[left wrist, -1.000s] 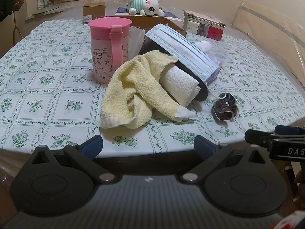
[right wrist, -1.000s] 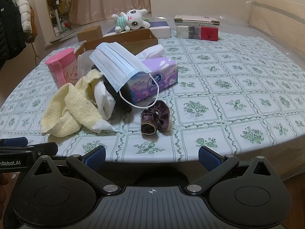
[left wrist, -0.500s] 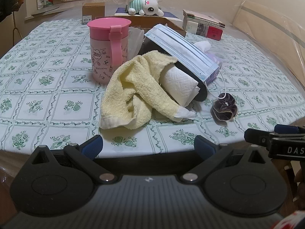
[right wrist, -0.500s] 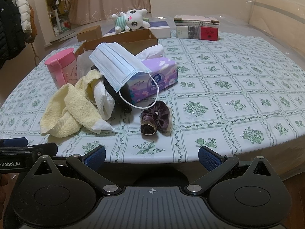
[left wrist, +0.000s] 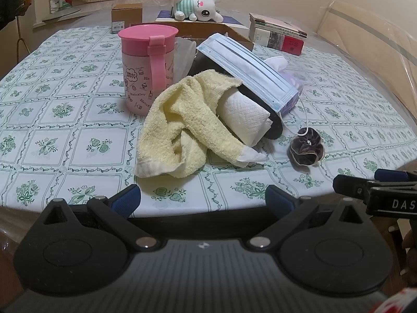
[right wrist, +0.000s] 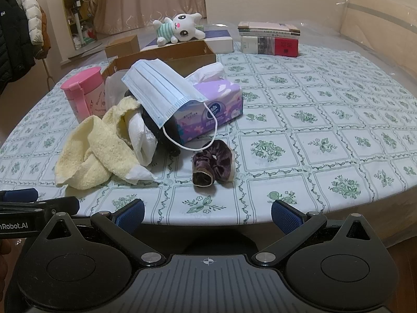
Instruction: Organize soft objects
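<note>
Left wrist view: your left gripper [left wrist: 203, 198] and right gripper [right wrist: 207, 212] spread, empty, lower frame. Crumpled pale-yellow terry towel [left wrist: 179, 127], pleated blue face mask [left wrist: 247, 75], purple velvet scrunchie [right wrist: 212, 163] heaped mid-frame; sorting apparently unstarted.

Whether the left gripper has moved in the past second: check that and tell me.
Yes, slightly. In the left wrist view, the pink cup sits a bit lower and further left than before, so the open left gripper has crept forward and tilted slightly toward the table.
</note>
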Action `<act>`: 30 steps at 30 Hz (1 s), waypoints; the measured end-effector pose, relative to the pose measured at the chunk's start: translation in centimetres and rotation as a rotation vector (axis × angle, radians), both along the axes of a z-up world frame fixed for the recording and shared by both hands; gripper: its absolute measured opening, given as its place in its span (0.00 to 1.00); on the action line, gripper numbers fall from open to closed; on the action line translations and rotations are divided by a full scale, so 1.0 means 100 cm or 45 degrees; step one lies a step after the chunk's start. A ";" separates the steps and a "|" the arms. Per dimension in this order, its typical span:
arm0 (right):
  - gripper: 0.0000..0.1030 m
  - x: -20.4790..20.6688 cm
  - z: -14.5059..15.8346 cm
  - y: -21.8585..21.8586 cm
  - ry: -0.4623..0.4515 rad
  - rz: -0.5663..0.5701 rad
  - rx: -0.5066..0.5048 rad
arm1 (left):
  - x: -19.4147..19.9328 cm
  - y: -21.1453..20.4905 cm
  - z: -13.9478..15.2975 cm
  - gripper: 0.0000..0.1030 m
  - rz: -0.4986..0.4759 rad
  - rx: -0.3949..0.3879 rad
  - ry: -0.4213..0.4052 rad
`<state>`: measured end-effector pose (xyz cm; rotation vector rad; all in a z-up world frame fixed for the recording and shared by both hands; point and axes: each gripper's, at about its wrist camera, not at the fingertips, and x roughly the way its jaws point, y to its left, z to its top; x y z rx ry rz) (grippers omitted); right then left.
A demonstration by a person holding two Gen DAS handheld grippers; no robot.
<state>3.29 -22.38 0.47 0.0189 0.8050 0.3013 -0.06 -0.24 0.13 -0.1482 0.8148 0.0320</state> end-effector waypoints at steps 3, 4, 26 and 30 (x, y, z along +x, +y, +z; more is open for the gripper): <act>1.00 0.000 0.000 0.000 0.000 -0.001 0.001 | 0.000 0.000 0.000 0.98 0.000 0.000 0.002; 1.00 0.000 0.000 0.000 0.000 -0.001 0.000 | 0.000 0.000 0.000 0.98 0.000 -0.001 0.002; 1.00 0.002 -0.001 -0.001 0.005 -0.005 0.002 | 0.001 0.000 -0.001 0.98 0.001 -0.003 0.006; 1.00 0.003 -0.003 -0.002 0.005 -0.010 0.007 | 0.001 0.001 -0.002 0.98 0.000 -0.013 0.008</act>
